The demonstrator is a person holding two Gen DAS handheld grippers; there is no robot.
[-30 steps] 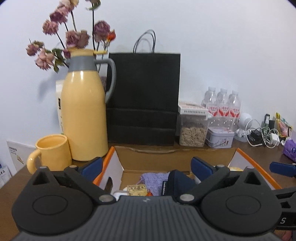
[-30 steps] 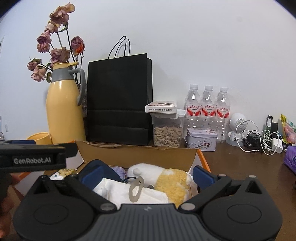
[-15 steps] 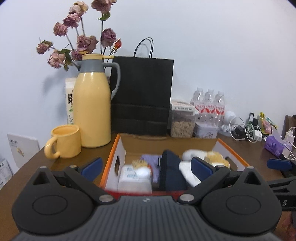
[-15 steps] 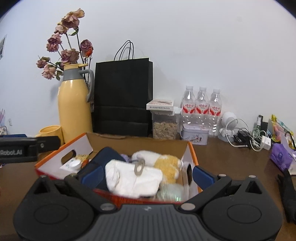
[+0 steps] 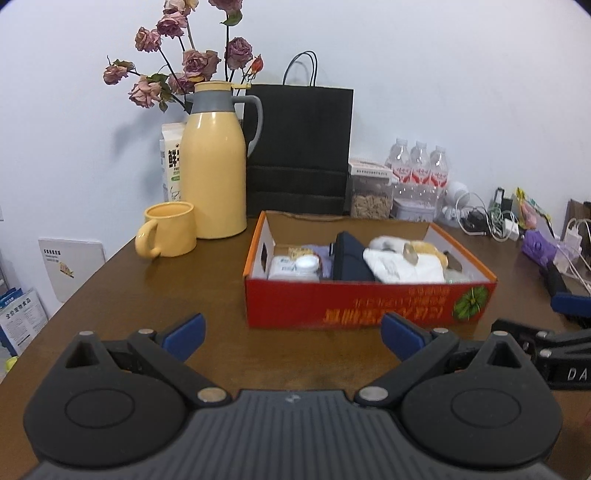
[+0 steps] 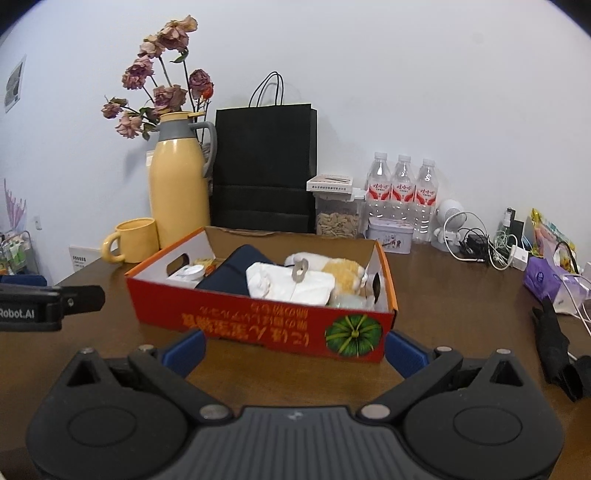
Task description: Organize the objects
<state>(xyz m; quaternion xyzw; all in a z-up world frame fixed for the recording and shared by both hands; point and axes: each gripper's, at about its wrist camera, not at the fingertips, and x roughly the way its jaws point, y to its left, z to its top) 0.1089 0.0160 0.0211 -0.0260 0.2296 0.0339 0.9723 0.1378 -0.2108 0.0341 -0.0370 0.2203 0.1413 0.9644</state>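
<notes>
Facing filled box (image 5: 369, 306), left gripper (image 5: 291, 336) spread, apart

blur: red box (image 5: 365, 302) front lettering smeared in left view | occluded: milk carton (image 5: 170, 162) half behind yellow flask (image 5: 214, 162); rose stems' base hidden behind the flask | cropped: top roses (image 5: 207, 3) cut by upper edge | unresolved: small items under white cloth (image 6: 291, 282)

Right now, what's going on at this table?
A person holds two grippers, both open and empty, in front of the red cardboard box on the brown table. The left gripper and right gripper touch nothing. The box already holds a navy pouch, white cloth, plush toy and small jar.
</notes>
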